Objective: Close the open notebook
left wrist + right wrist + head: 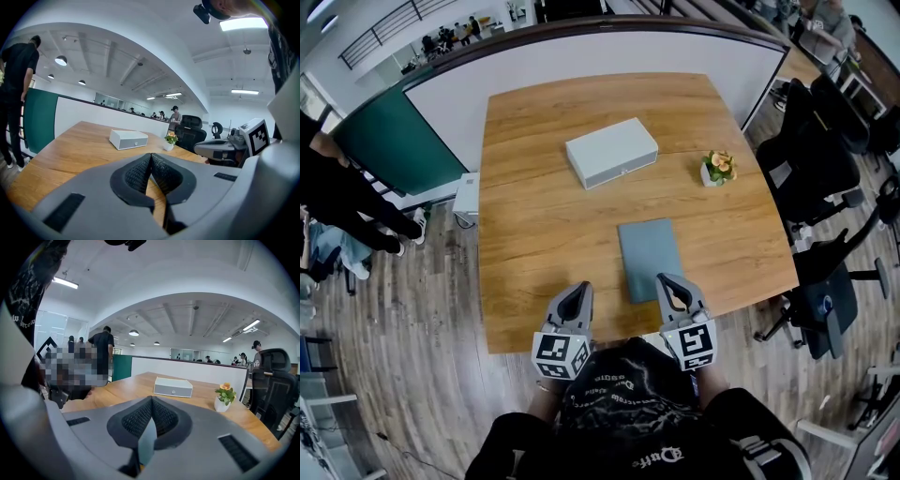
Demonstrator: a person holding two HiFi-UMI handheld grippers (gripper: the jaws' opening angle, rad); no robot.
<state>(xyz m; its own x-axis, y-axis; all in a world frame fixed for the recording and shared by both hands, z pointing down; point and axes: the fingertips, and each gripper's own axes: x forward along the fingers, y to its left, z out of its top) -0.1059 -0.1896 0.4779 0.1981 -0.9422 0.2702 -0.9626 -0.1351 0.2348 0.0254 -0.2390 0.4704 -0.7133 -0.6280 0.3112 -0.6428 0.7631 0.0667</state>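
Jaws are together on your left gripper (579, 291) and right gripper (668, 283). The notebook (648, 258), at the right one's eleven o'clock, looks closed already, so leave it.

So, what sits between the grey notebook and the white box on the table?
Nothing: the head view shows only bare table between the notebook and the white box.

Shirt print: white lettering on my black shirt (649, 457), upside down; I can't read it.
Elsewhere: nothing legible.

Notebook (648, 258) on table (534, 244) near front edge, box (611, 152) behind, plant (719, 168) right
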